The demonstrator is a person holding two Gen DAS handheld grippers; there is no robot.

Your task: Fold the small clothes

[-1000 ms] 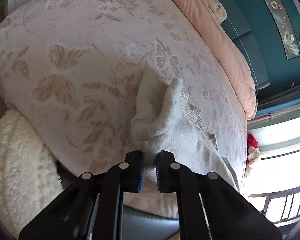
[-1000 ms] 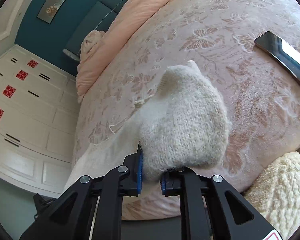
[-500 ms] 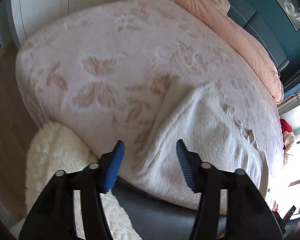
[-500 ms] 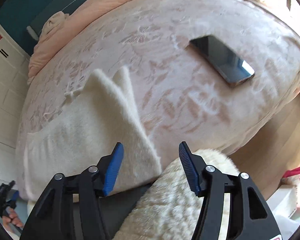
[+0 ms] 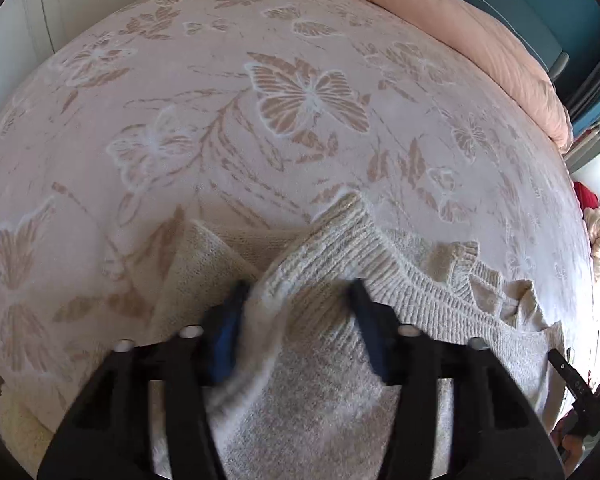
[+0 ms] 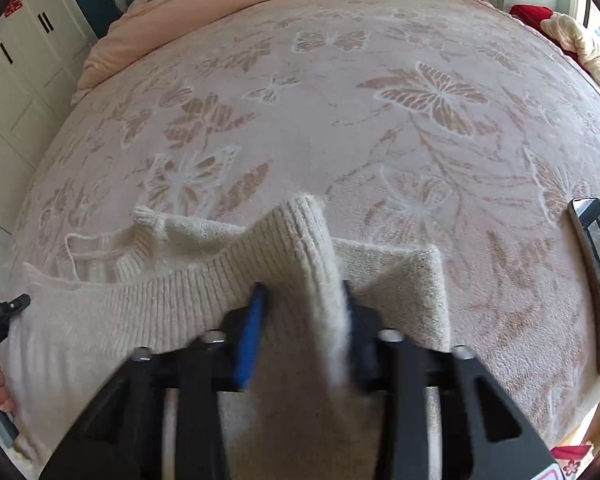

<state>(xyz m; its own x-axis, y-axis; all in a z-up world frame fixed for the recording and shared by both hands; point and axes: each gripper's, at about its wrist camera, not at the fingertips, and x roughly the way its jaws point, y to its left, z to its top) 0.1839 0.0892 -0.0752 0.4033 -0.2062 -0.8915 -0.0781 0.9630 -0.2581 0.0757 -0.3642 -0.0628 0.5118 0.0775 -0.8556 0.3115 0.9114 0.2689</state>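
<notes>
One cream sweater [image 5: 440, 292] lies on the bed [image 5: 300, 128]. Two grippers: the left gripper [image 5: 296, 316] and right gripper [image 6: 300, 316] each have jaws closing on a ribbed sweater edge, cloth bunched between them. One phone [image 6: 596, 264] lies right

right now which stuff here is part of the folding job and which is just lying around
Part of the job:
- cream knit sweater
- left gripper, jaws closing around its ribbed hem
- right gripper, jaws closing around the hem too

Just lying about:
- phone
- pink duvet
- butterfly blanket
</notes>
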